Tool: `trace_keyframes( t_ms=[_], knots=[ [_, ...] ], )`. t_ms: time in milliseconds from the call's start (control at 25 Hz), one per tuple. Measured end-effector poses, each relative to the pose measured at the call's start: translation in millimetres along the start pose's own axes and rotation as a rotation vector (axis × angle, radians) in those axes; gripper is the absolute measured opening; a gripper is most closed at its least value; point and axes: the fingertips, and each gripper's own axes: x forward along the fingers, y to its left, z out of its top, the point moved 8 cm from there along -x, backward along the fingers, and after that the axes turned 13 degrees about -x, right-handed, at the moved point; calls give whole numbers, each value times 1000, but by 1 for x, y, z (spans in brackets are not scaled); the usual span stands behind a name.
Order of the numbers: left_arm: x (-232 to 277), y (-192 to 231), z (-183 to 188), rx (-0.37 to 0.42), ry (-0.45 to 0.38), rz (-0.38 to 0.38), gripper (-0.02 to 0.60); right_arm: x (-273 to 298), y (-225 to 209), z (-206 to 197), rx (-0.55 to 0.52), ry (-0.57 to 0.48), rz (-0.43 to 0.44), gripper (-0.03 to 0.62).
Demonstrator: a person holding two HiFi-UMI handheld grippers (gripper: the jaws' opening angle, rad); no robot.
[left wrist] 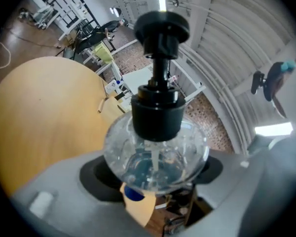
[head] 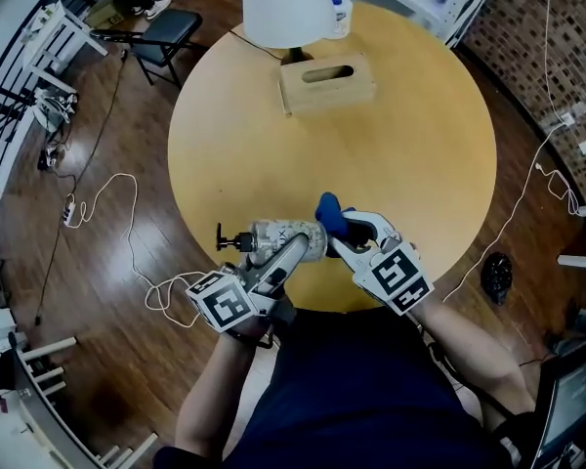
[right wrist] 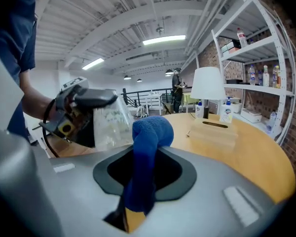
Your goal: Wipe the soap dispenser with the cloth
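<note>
A clear soap dispenser [head: 285, 236] with a black pump [head: 232, 240] is held sideways above the table's near edge, pump to the left. My left gripper [head: 291, 250] is shut on its body; in the left gripper view the round bottle [left wrist: 155, 152] fills the space between the jaws of the left gripper [left wrist: 155, 177], pump head [left wrist: 160, 29] pointing away. My right gripper [head: 348, 231] is shut on a blue cloth [head: 330, 215], whose bunched end lies against the bottle's right end. In the right gripper view the cloth [right wrist: 148, 147] stands up from the right gripper [right wrist: 145, 174], next to the dispenser [right wrist: 111, 127].
The round wooden table [head: 410, 164] carries a wooden tissue box [head: 327, 82], a white lamp shade [head: 283, 4] and a small blue-capped bottle [head: 339, 13] at its far side. Cables [head: 117, 213] trail over the floor on the left. Shelving [right wrist: 266, 78] stands beyond the table.
</note>
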Motion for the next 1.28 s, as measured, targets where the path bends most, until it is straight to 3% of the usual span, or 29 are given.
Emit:
trace_keyframes(
  t_ms=[160,280,360,440,560,760,840,1000,1160,1280],
  knots=[
    [4,-11,5,-39,-31,-64,365,7,27,-12,-29,15,88,92],
    [6,-8,15,16,-39,-32,365,-4,51,-7,-46,-6,130,92],
    [2,2,21,7,-54,-21,365,-13,61,3,-65,-31,154,92],
    [-3,11,22,-18,-59,-18,365,-21,59,13,-81,-63,152,92],
    [-5,13,17,-44,-51,-17,365,-25,38,17,-62,-86,80,92],
    [-3,-4,3,-49,7,-51,365,-7,16,-2,0,-25,9,92],
    [-1,-8,0,-61,7,-57,365,0,21,-8,2,2,27,92],
    [7,5,10,-94,-72,-44,365,9,49,-18,-35,38,138,91],
    [11,23,16,105,-33,40,365,-3,60,-5,-34,-15,164,89],
    [10,42,18,319,55,189,365,-14,39,9,24,-87,81,89]
  ],
)
